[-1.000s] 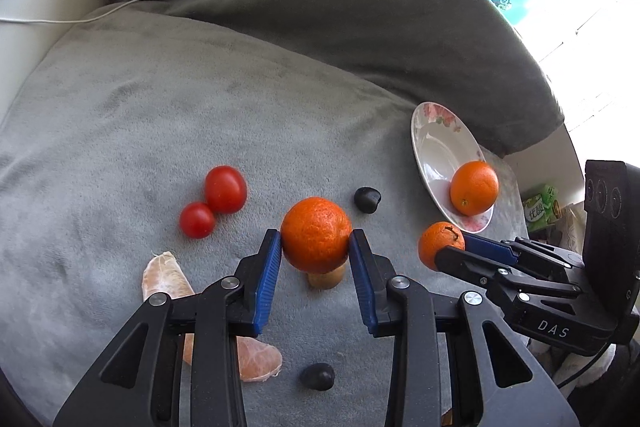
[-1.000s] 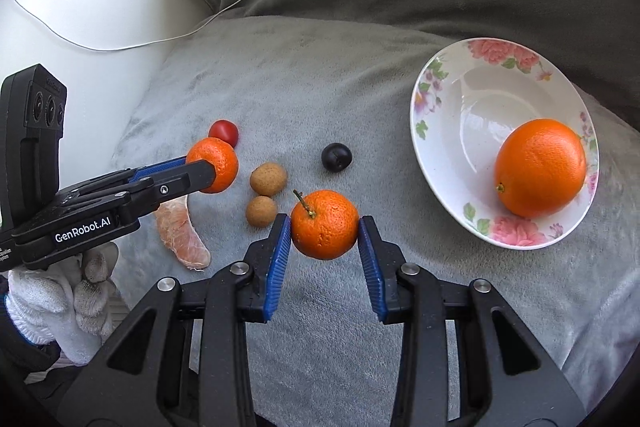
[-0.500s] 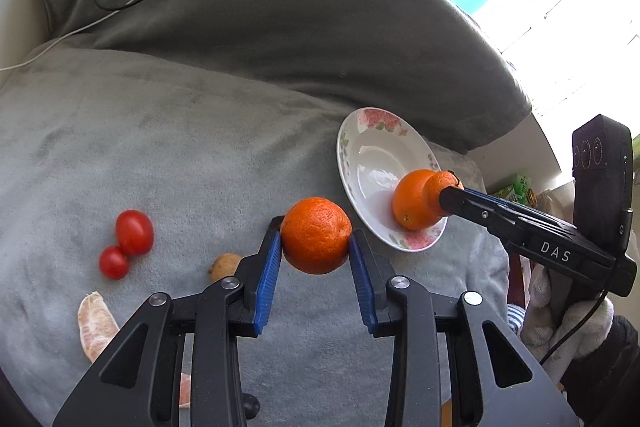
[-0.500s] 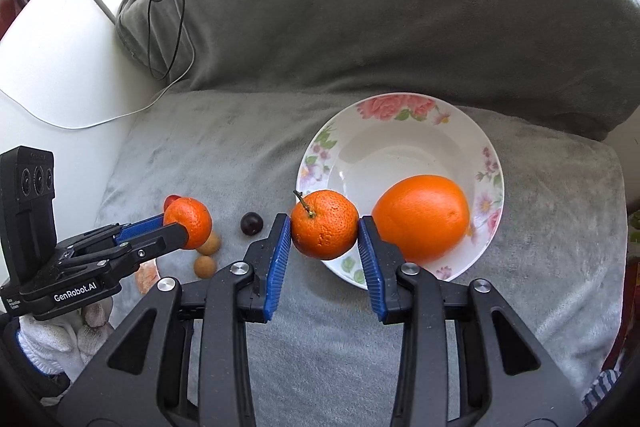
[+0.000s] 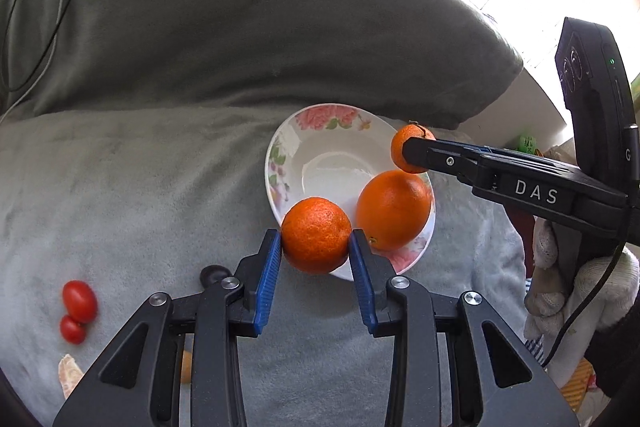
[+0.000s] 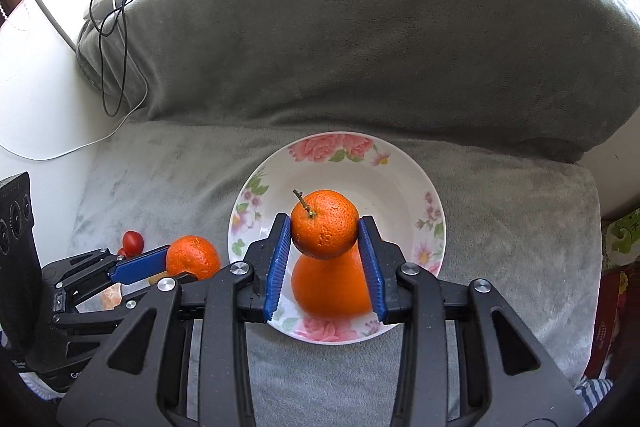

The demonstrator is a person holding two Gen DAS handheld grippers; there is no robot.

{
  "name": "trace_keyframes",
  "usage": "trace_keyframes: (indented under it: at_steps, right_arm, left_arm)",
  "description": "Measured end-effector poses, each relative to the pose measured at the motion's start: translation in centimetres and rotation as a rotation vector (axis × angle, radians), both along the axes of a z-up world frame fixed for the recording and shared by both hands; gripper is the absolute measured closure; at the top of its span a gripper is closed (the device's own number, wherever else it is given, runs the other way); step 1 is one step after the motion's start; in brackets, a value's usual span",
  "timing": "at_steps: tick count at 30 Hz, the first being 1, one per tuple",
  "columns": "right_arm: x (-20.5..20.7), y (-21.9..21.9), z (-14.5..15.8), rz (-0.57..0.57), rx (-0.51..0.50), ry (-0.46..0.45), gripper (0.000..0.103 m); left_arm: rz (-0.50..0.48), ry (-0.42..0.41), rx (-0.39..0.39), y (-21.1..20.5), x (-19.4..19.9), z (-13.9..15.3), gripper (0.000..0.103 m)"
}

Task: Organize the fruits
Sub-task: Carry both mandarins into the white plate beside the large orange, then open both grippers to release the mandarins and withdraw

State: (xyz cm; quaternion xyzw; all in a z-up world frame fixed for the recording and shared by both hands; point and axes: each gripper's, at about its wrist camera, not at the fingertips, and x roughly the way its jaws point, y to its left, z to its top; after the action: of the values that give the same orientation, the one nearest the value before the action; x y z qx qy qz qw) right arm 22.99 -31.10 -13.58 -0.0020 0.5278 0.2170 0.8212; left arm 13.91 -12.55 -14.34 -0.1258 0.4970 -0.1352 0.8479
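A white flowered plate (image 5: 320,131) (image 6: 396,171) lies on the grey cushion with a large orange (image 5: 394,209) (image 6: 330,287) in it. My left gripper (image 5: 316,241) is shut on a mandarin (image 5: 316,235) and holds it at the plate's near left rim; this mandarin also shows in the right wrist view (image 6: 193,257). My right gripper (image 6: 325,231) is shut on a stemmed mandarin (image 6: 325,224) and holds it above the plate, over the large orange; this mandarin shows at the plate's far right in the left wrist view (image 5: 400,143).
Two cherry tomatoes (image 5: 78,311) (image 6: 132,241), a dark fruit (image 5: 211,275), a peeled citrus segment (image 5: 69,379) and a small brown fruit (image 5: 185,367) lie on the cushion to the left. A grey backrest (image 6: 360,47) rises behind. Cables (image 6: 116,27) hang at back left.
Both grippers have carried their mandarins right, towards the plate. The right mandarin now hangs over the plate; the left one has reached its near rim.
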Motion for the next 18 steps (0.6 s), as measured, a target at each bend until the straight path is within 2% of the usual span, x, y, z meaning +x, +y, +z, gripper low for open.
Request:
trace_keyframes:
  at_steps: [7, 18]
  right_arm:
    - [1.7, -0.8, -0.7, -0.022, -0.007, 0.015, 0.067]
    - [2.8, -1.0, -1.1, -0.037, 0.014, 0.041, 0.066]
  left_arm:
    - [-0.074, -0.018, 0.068, -2.7, 1.3, -0.1, 0.07]
    - [-0.08, 0.005, 0.051, -3.6, 1.9, -0.2, 0.069]
